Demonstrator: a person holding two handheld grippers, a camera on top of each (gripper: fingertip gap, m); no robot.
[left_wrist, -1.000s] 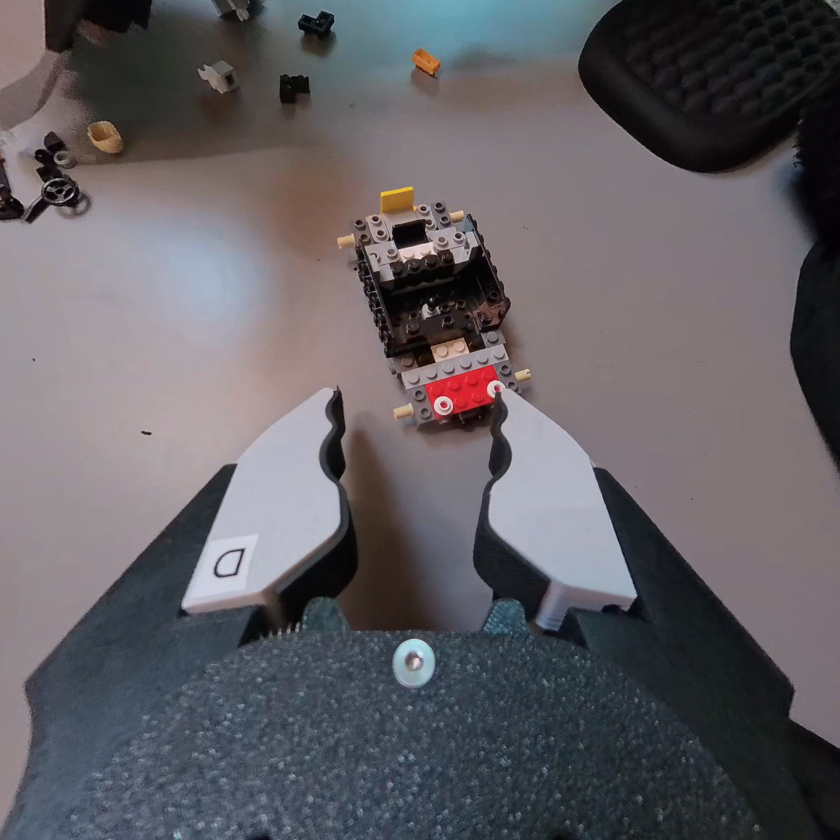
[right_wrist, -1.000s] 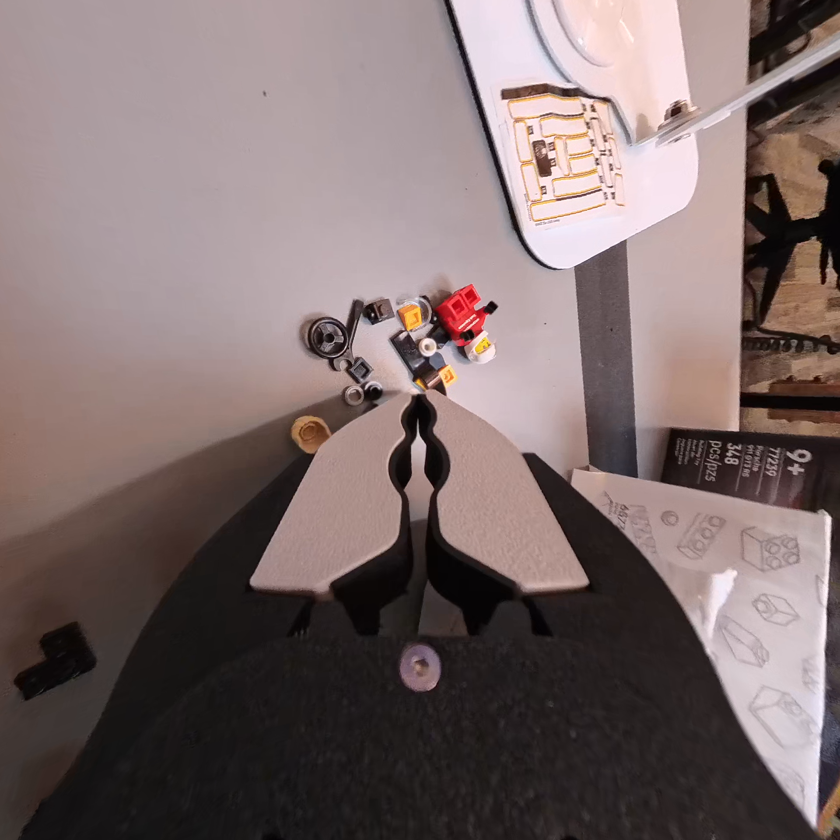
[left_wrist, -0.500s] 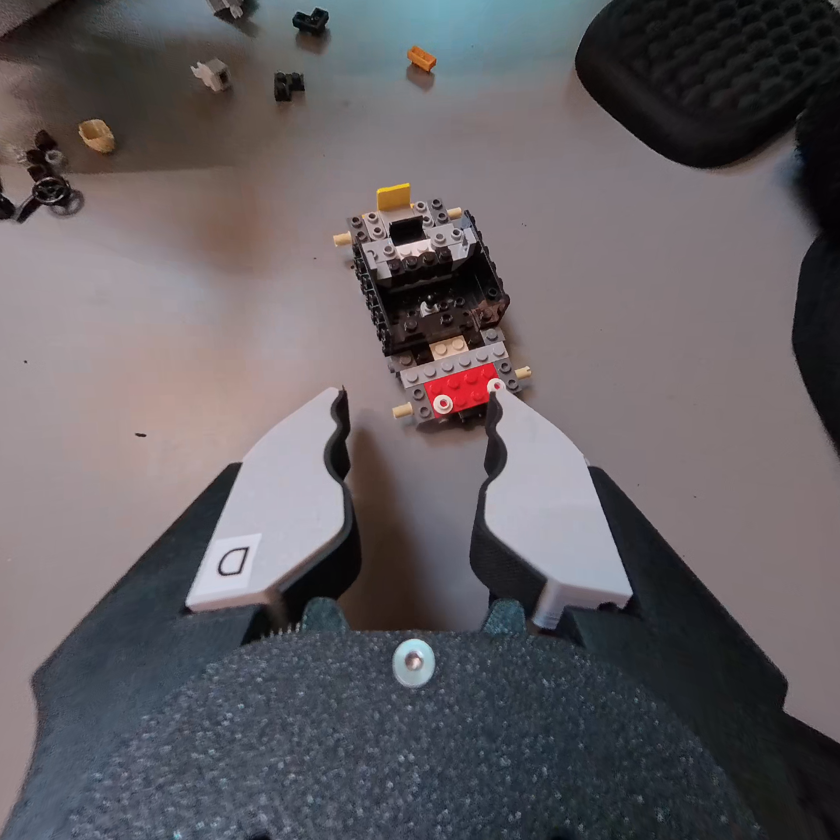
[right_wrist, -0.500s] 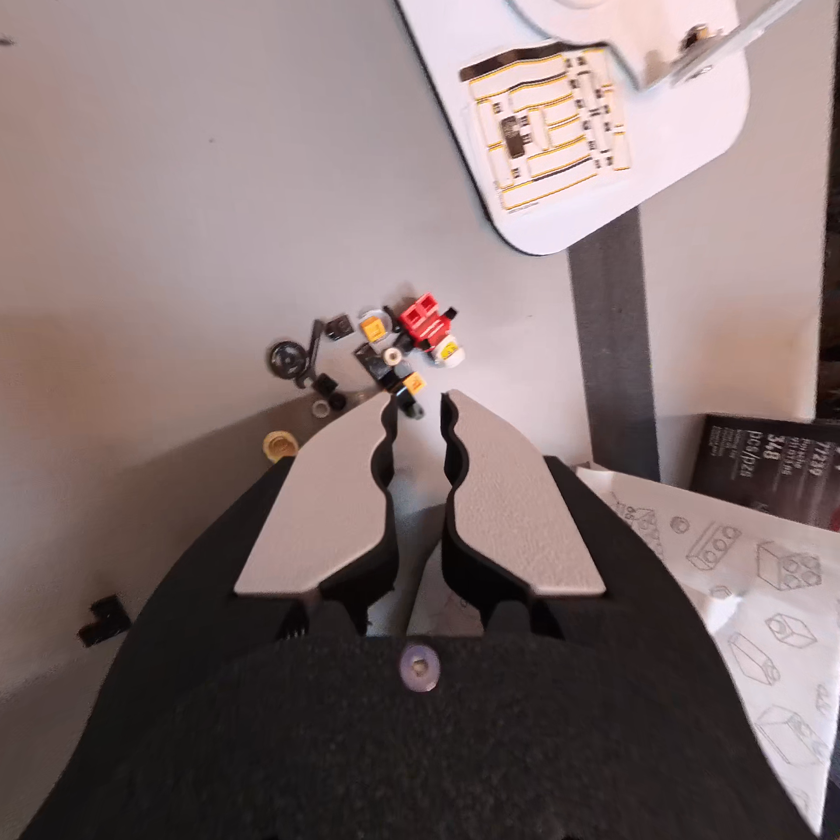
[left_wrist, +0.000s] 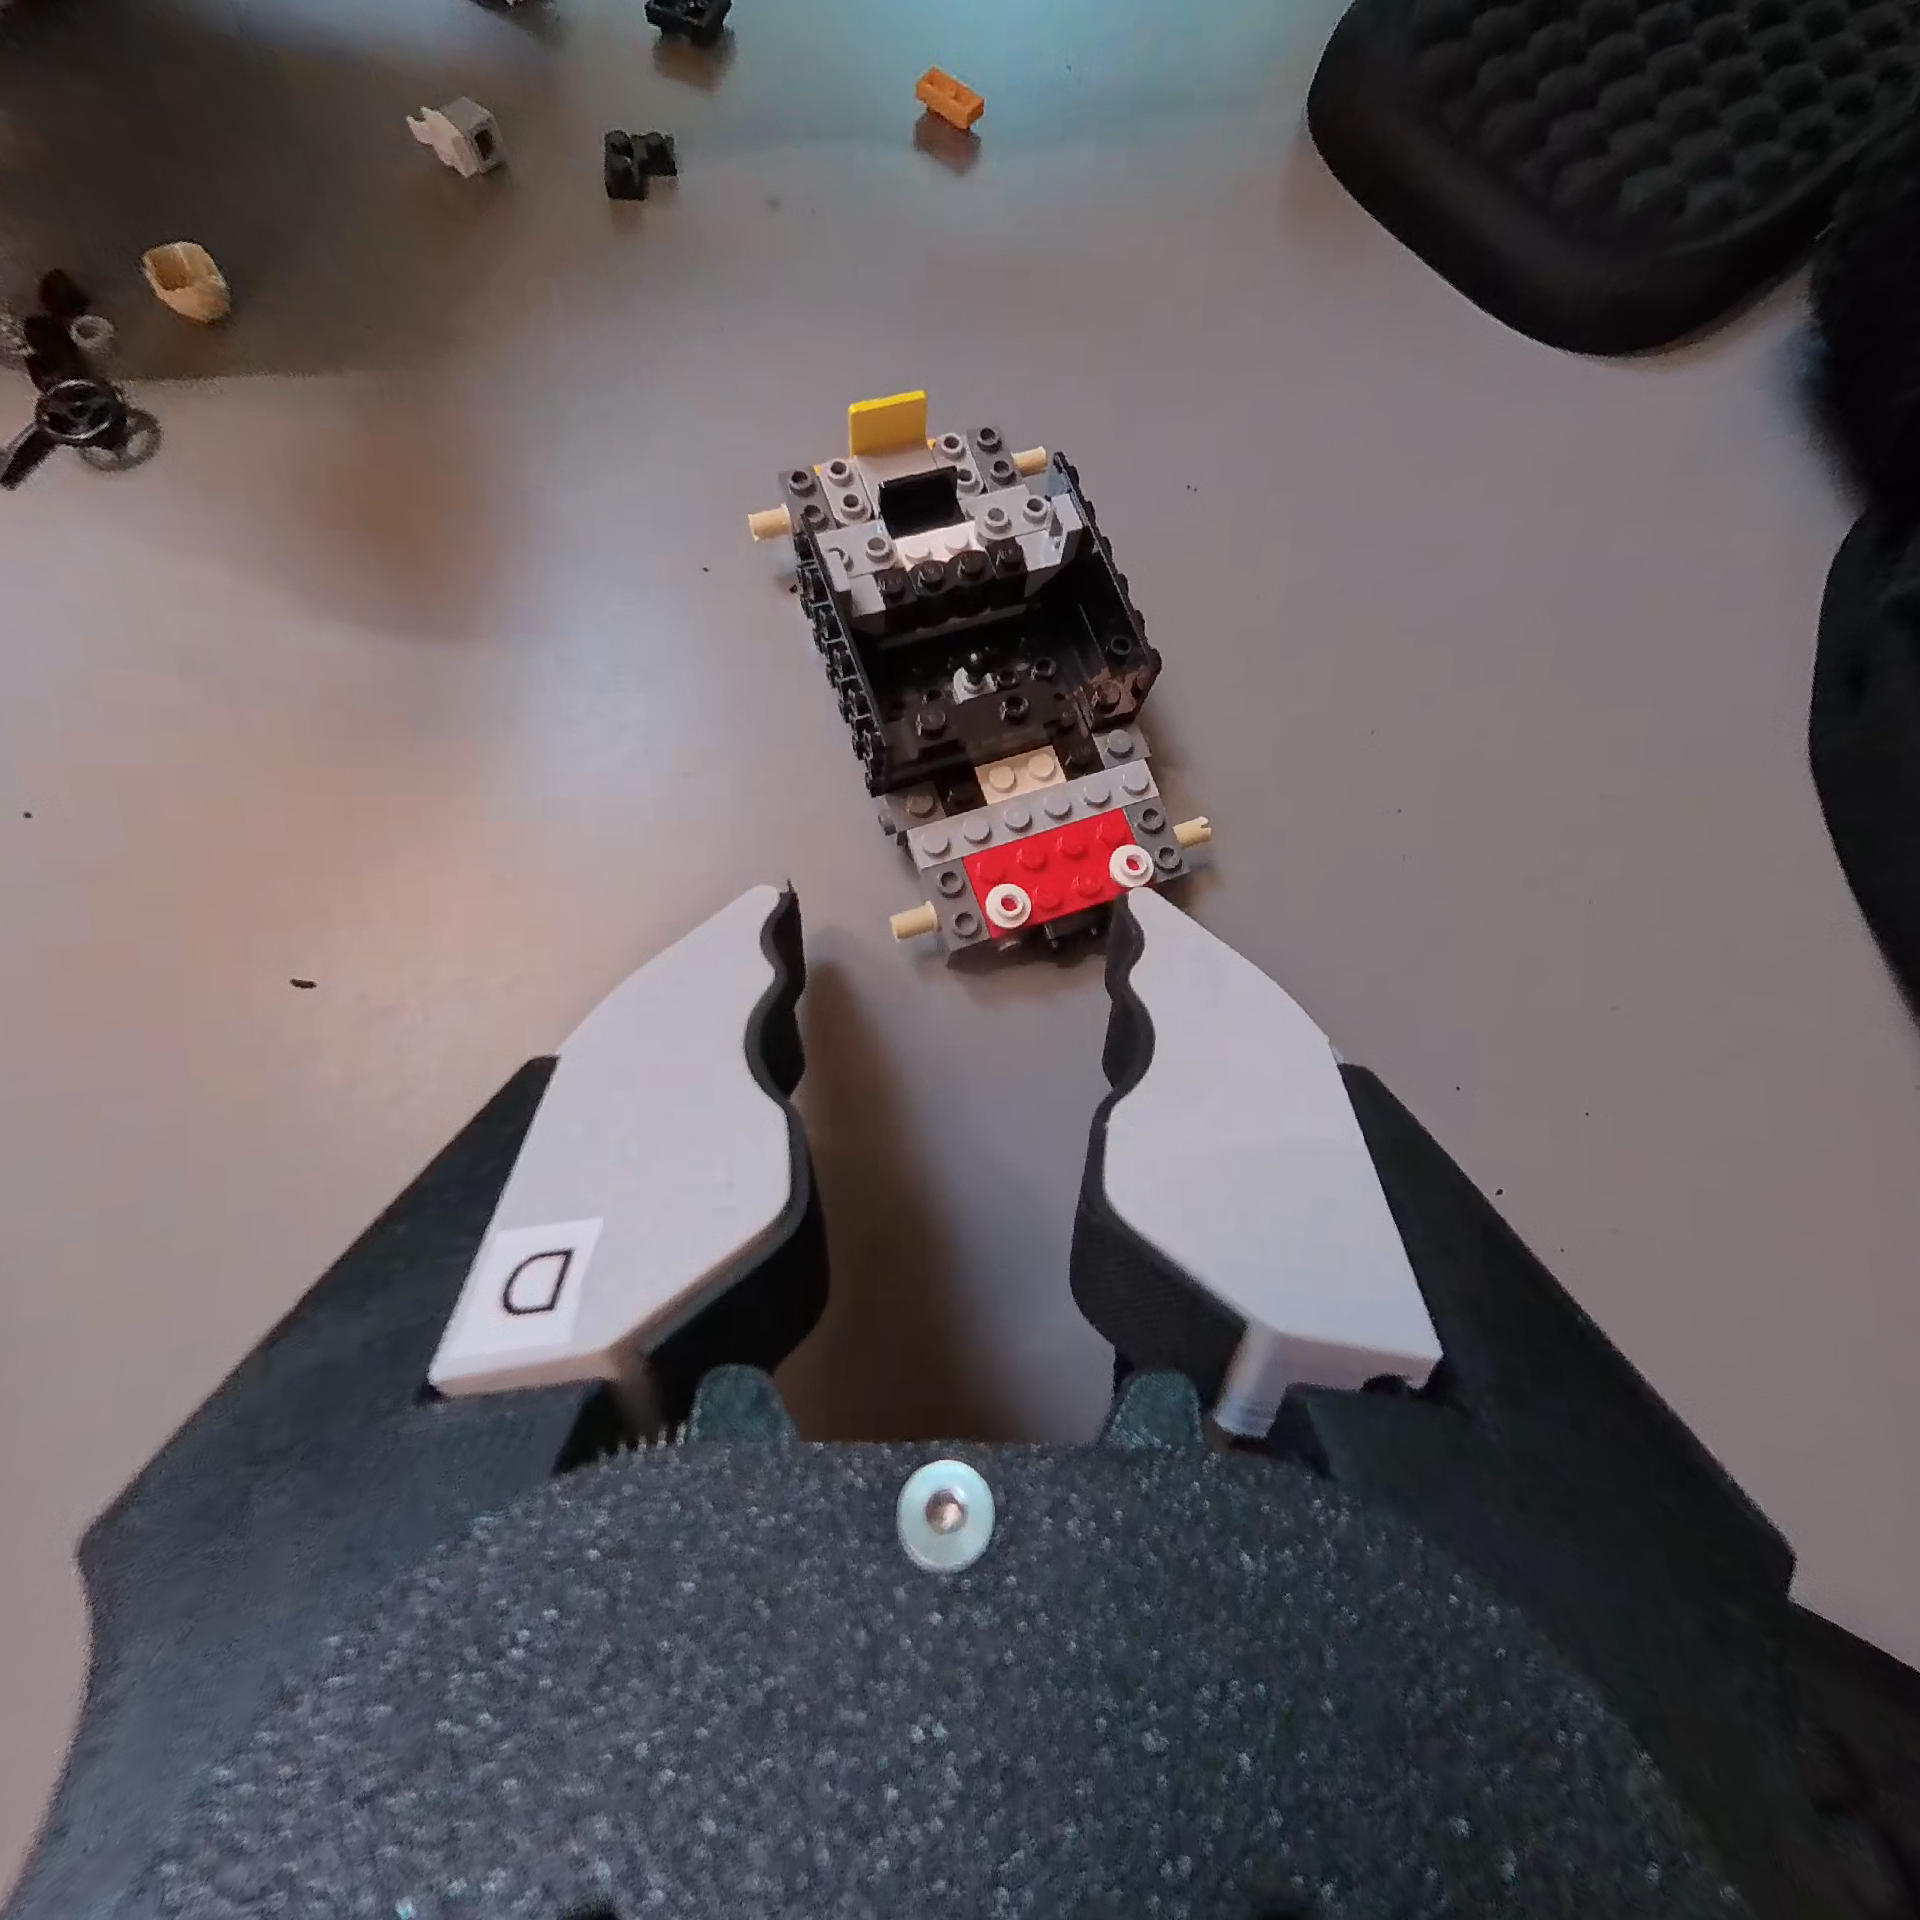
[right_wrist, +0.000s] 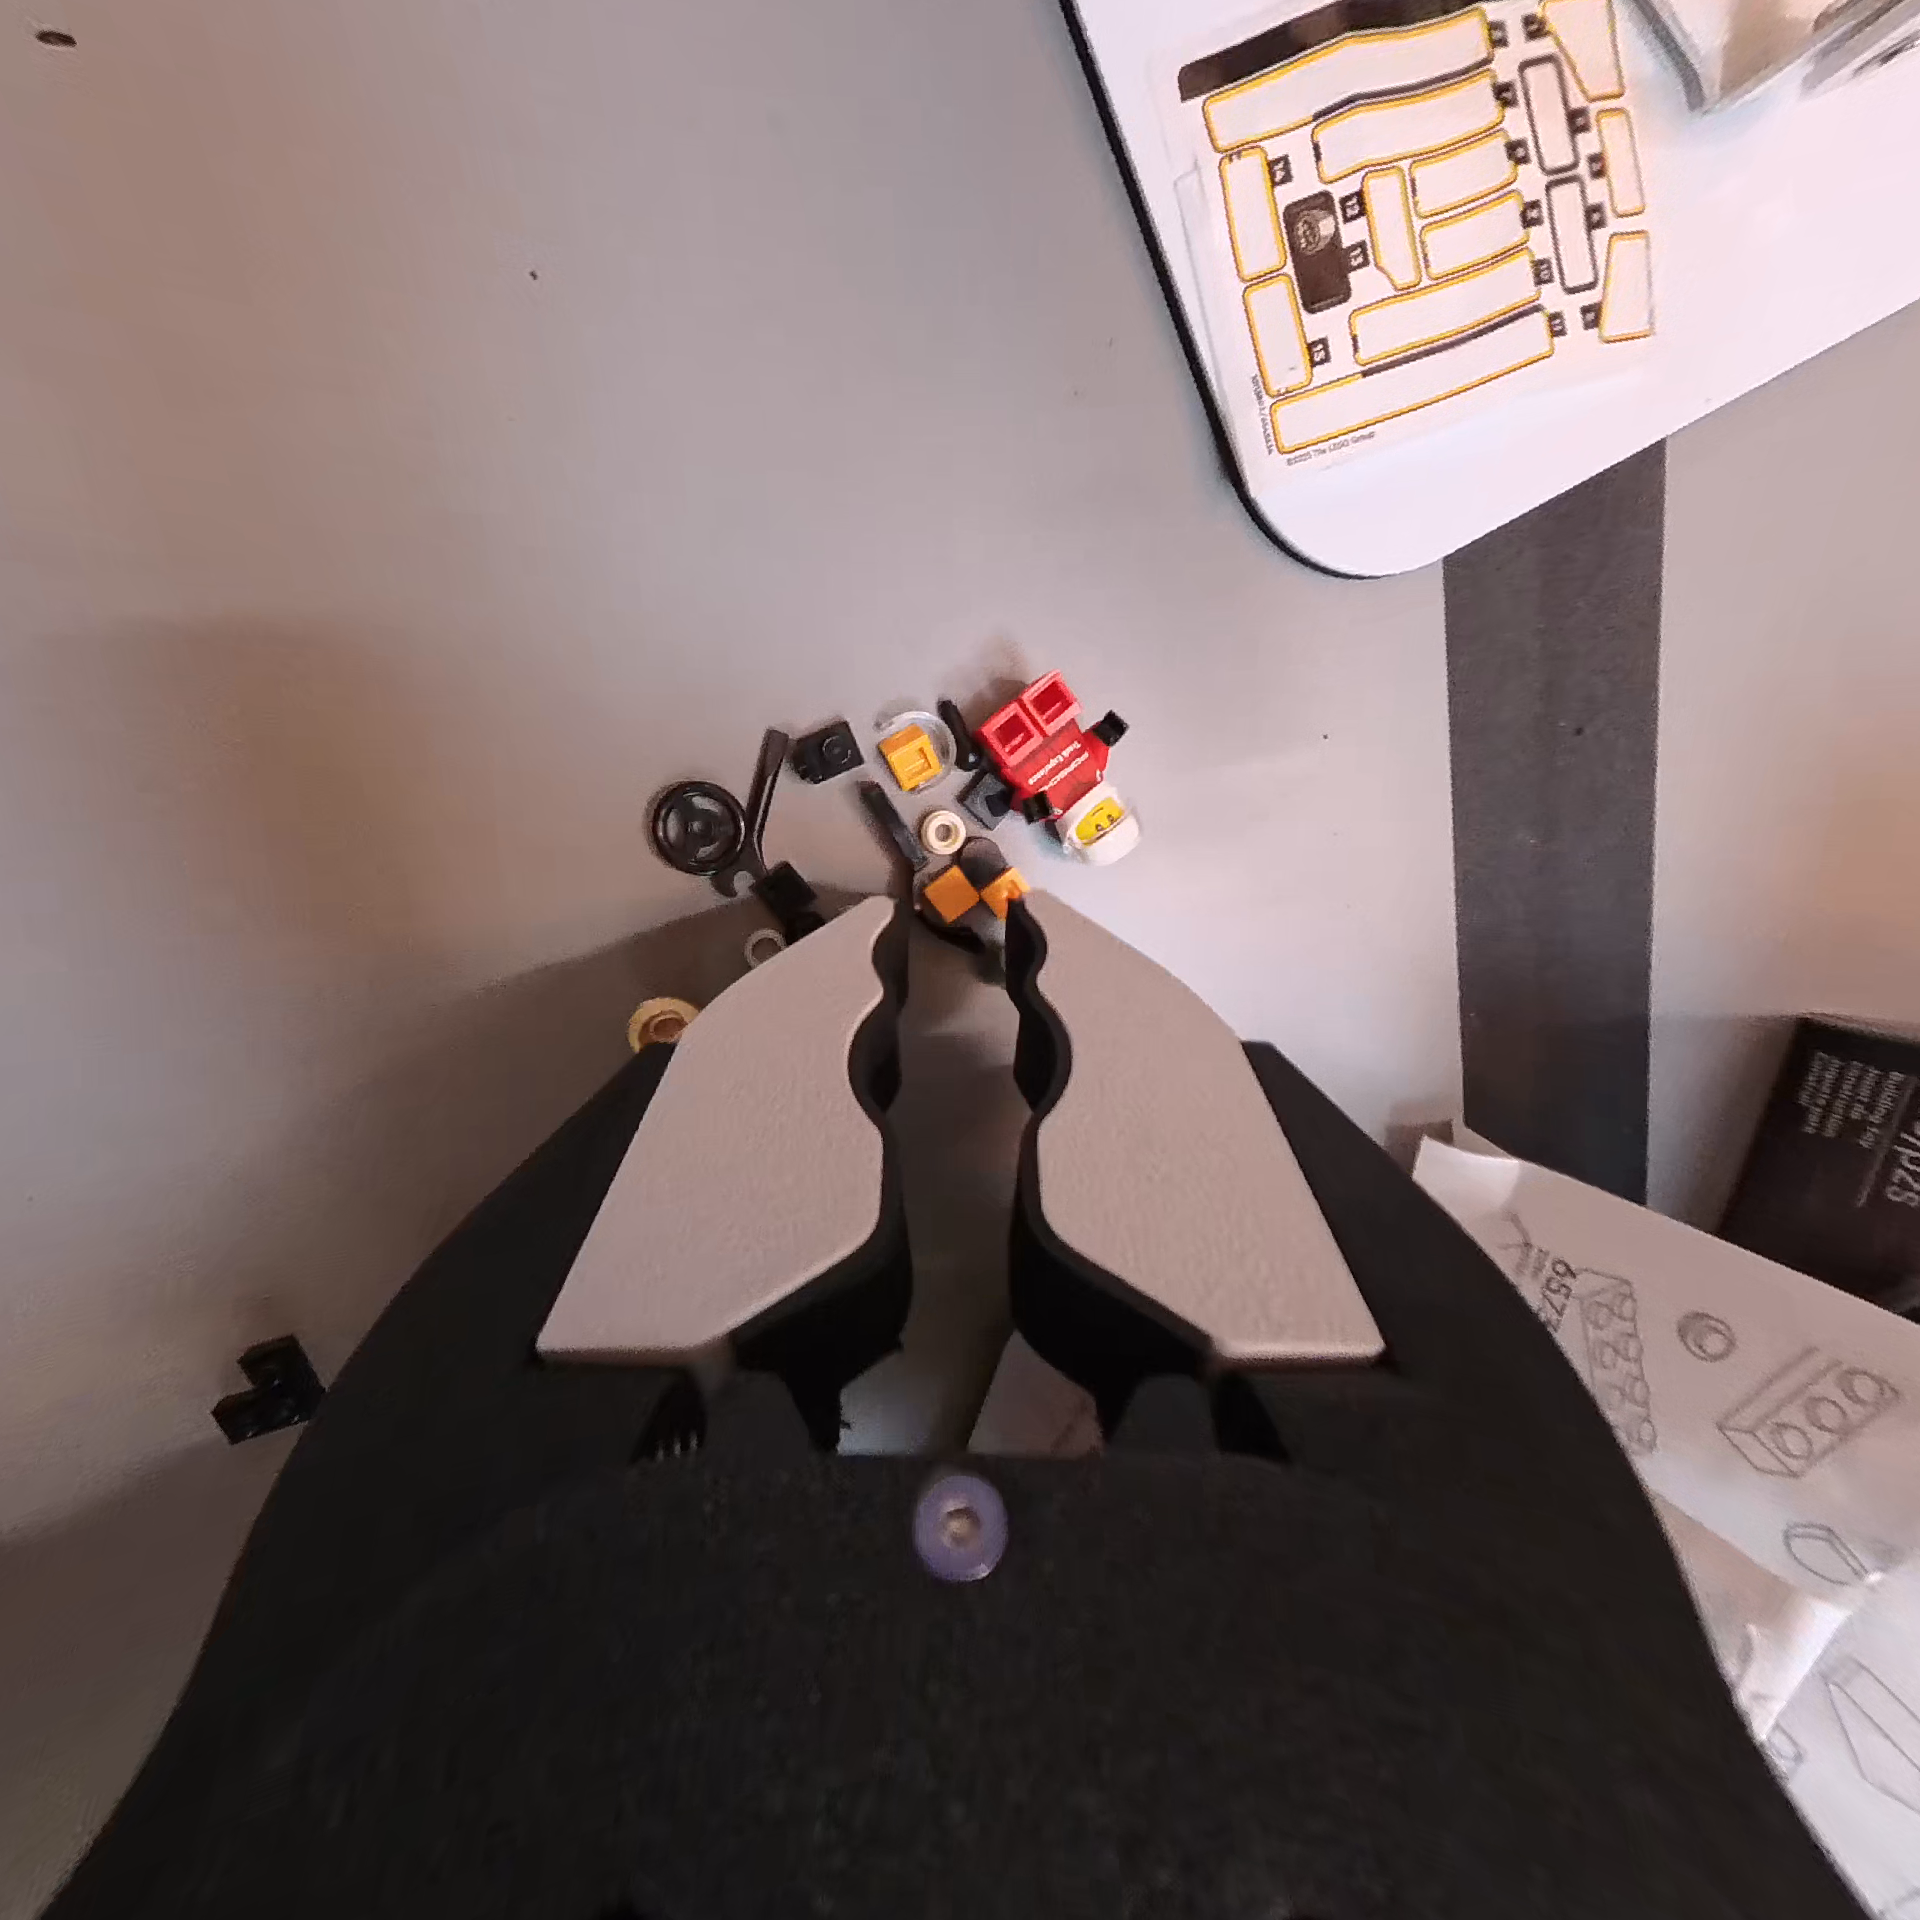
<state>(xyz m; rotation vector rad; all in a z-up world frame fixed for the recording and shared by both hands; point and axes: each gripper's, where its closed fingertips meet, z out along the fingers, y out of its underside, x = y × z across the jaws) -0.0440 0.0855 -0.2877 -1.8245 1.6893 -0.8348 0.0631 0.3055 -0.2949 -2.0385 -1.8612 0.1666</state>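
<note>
A partly built brick vehicle (left_wrist: 977, 675) sits on the grey counter (left_wrist: 416, 727) in the left wrist view, its black body open on top, a yellow tile at the far end and a red plate with two white round studs at the near end. The left gripper (left_wrist: 961, 914) hangs just short of that red end with its fingers (left_wrist: 686, 1091) set wide and nothing between them; the right-hand fingertip lies just beside the near corner of the vehicle, though whether it touches cannot be told. Only this view shows the vehicle, a black textured pad (left_wrist: 1621, 156) at the upper right, and scattered bricks farther off: an orange one (left_wrist: 949, 96), a grey one (left_wrist: 457, 133), a black one (left_wrist: 636, 163) and a tan round piece (left_wrist: 187, 281). The right wrist view shows another stretch of the counter. There the right gripper (right_wrist: 956, 914) has its fingers a narrow way apart, poised at a heap of small parts, with two orange bricks (right_wrist: 971, 890) at the mouth of the gap but not pressed between the pads. Past them lie a red minifigure (right_wrist: 1055, 764), a black steering wheel (right_wrist: 698, 826) and another orange piece (right_wrist: 906, 756). Seen only here are a white board carrying a sticker sheet (right_wrist: 1434, 229), a printed paper sheet (right_wrist: 1704, 1403) at the right and a black L-shaped brick (right_wrist: 265, 1387) at the left.
</note>
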